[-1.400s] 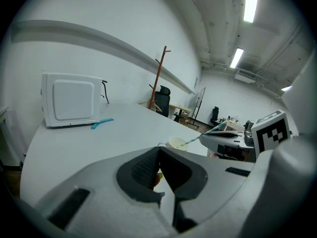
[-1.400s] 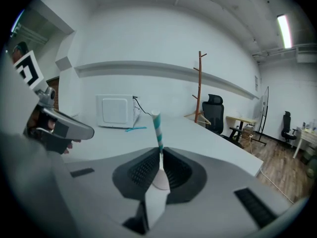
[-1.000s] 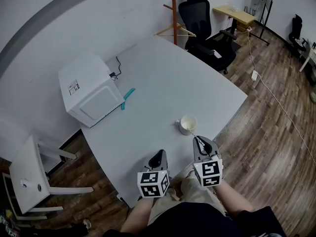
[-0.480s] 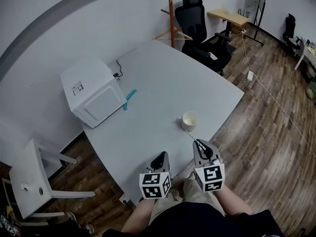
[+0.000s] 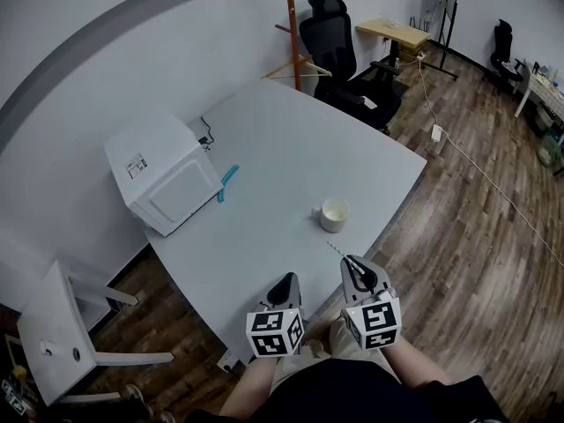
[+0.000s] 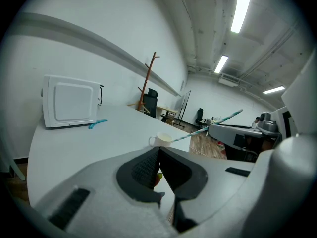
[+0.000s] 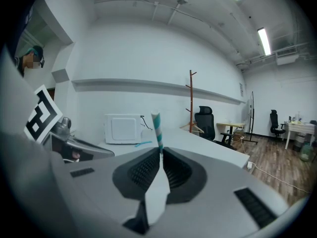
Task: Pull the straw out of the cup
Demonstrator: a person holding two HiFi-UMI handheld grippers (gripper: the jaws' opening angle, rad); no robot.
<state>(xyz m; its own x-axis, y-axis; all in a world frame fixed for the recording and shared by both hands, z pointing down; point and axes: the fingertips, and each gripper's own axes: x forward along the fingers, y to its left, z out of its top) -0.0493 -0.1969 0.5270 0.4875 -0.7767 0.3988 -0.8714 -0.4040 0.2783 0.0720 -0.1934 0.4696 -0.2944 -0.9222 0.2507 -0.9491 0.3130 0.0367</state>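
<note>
- My right gripper [image 5: 354,270], lower centre of the head view, has its jaws pinched on the straw [image 5: 338,253], whose free end is clear of the cup [image 5: 335,214] just above.
- I judge the straw light and crushable, so a gentle mid-length grip suits it.
- My left gripper [image 5: 283,285] is closed on nothing.

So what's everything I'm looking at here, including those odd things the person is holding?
table: 1, white, mid-room
microwave: 1, white, table's left end
flat strip: 1, teal, on table beside microwave
cup: 1, white, near table's right edge
straw: 1, teal-white striped, out of cup, in right gripper
coat stand: 1, orange-brown, behind table
office chair: 1, black, behind table
chair: 1, white, lower left
left gripper: 1, grey, shut, empty
right gripper: 1, grey, shut on straw
</note>
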